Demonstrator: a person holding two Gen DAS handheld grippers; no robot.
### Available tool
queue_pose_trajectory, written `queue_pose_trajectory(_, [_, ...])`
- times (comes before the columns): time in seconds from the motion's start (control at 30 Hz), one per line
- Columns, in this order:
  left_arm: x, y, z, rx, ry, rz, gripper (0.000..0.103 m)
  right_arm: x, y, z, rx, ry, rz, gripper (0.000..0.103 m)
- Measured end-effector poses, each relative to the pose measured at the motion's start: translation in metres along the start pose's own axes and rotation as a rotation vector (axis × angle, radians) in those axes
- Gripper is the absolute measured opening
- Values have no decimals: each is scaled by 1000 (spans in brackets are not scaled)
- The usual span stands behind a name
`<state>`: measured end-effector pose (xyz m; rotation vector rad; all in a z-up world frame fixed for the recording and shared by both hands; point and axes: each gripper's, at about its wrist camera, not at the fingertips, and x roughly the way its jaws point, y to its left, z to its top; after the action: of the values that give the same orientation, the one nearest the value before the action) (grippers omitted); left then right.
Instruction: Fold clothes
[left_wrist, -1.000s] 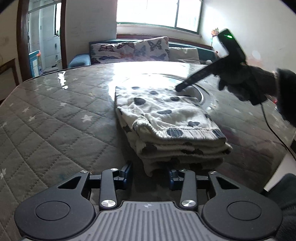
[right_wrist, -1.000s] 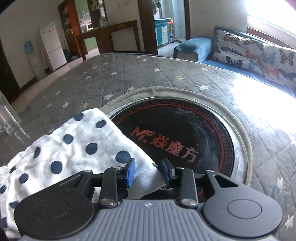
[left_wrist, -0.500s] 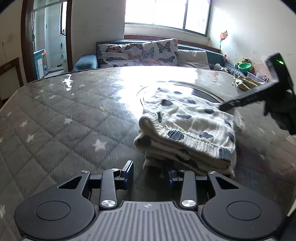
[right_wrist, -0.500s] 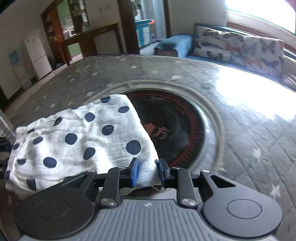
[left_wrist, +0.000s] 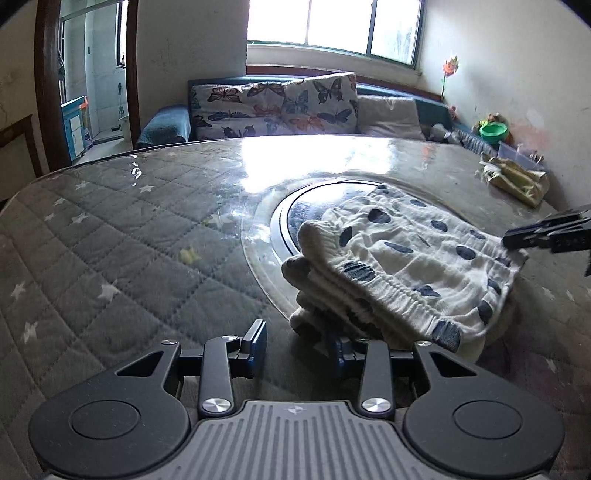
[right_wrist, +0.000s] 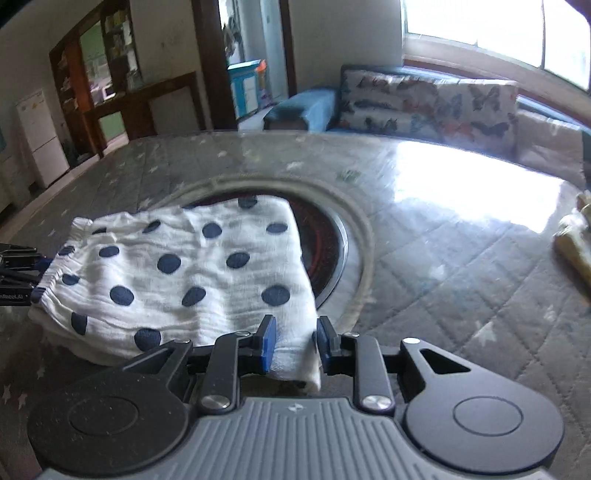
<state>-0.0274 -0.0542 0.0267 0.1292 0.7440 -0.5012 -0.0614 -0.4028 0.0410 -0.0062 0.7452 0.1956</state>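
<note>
A folded white garment with dark blue dots (left_wrist: 406, 266) lies on the quilted table (left_wrist: 110, 240), partly over the round inset plate (left_wrist: 295, 210). My left gripper (left_wrist: 297, 345) is open at the garment's gathered near corner, whose edge rests against the right finger; nothing sits between the pads. In the right wrist view the same garment (right_wrist: 192, 269) spreads to the left. My right gripper (right_wrist: 295, 345) is shut on its near corner, white cloth filling the gap. The right gripper (left_wrist: 517, 240) also shows at the garment's far corner, and the left gripper (right_wrist: 22, 273) at its left edge.
A small yellow-green cloth pile (left_wrist: 513, 181) lies at the table's far right, also seen as the yellow cloth (right_wrist: 576, 243). A sofa with butterfly cushions (left_wrist: 277, 107) stands behind the table under the window. A green bowl (left_wrist: 493, 129) sits by the right wall.
The garment has swung round on the table, with the right gripper drawing its corner along. The left wrist view has turned left, so the garment now lies right of centre.
</note>
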Motion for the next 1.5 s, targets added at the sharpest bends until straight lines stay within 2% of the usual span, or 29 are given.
queue_pose_trajectory(0.07, [0, -2, 5, 19, 2, 19, 40, -6, 9, 2, -26, -31, 5, 24])
queue_pose_trajectory(0.17, [-4, 0, 6, 29, 2, 37, 40, -8, 35, 6, -85, -56, 67, 24])
queue_pose_trajectory(0.33, [-15, 8, 4, -18, -8, 66, 40, -11, 80, 11, -182, -97, 170, 24])
queue_pose_trajectory(0.43, [-26, 12, 10, -50, -43, 70, 40, -12, 102, 13, -231, -114, 222, 24])
queue_pose_trajectory(0.67, [-46, -6, 27, -44, -129, 39, 40, -9, 124, 6, -257, -95, 261, 24])
queue_pose_trajectory(0.87, [-40, -31, 46, -5, -167, -30, 40, -6, 142, -1, -279, -79, 295, 24])
queue_pose_trajectory(0.97, [-26, -43, 54, 7, -158, -60, 39, -2, 140, 0, -256, -73, 296, 24])
queue_pose_trajectory(1.07, [-8, -54, 58, 19, -134, -77, 31, 6, 141, -3, -227, -43, 315, 24])
queue_pose_trajectory(1.23, [19, -53, 62, 2, -75, -44, 26, 0, 139, 1, -219, -69, 329, 24])
queue_pose_trajectory(1.5, [29, -34, 53, -70, -39, -17, 26, 17, 113, 5, -140, -53, 302, 24])
